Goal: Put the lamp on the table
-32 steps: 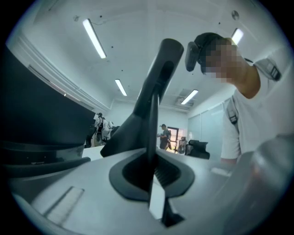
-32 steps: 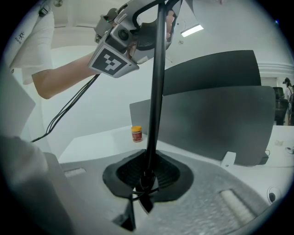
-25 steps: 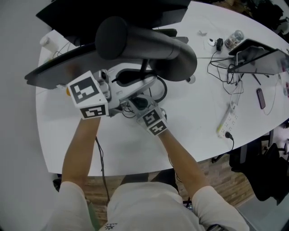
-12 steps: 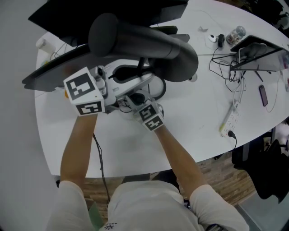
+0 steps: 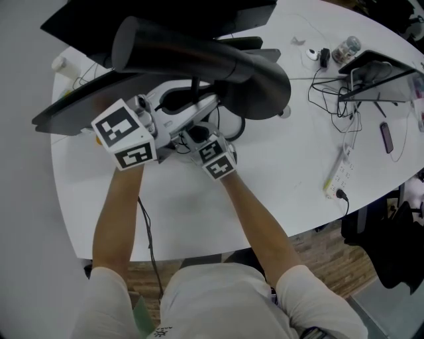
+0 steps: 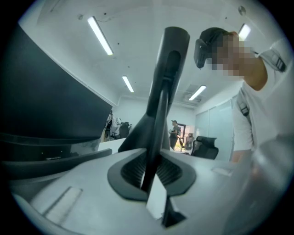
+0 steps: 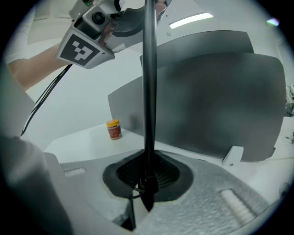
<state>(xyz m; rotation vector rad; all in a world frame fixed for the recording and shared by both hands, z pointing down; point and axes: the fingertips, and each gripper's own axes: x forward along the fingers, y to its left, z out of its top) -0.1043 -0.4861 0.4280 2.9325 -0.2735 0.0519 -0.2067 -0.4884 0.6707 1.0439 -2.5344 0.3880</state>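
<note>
The lamp is black, with a big dark tube-shaped head (image 5: 199, 56) on a thin stem (image 5: 194, 89). It hangs over the white table (image 5: 278, 172), in front of the monitors. My left gripper (image 5: 173, 126) has the stem (image 6: 161, 110) running up between its jaws, which are opening while the pads still touch it. Just right of it and lower, my right gripper (image 5: 197, 134) is shut on the same stem (image 7: 149, 92). In the right gripper view the left gripper (image 7: 87, 36) shows higher on the stem. The lamp's foot is hidden.
Black monitors (image 5: 132, 20) stand at the table's far left. A small orange-capped bottle (image 7: 113, 129) sits beside one of them. To the right lie a power strip (image 5: 336, 175), cables, a phone (image 5: 386, 141), a jar (image 5: 346, 51) and a stand (image 5: 374, 73). The table's near edge is below my arms.
The lamp's head has swung to the left and away from me. Both grippers have shifted a little farther from me along with the stem.
</note>
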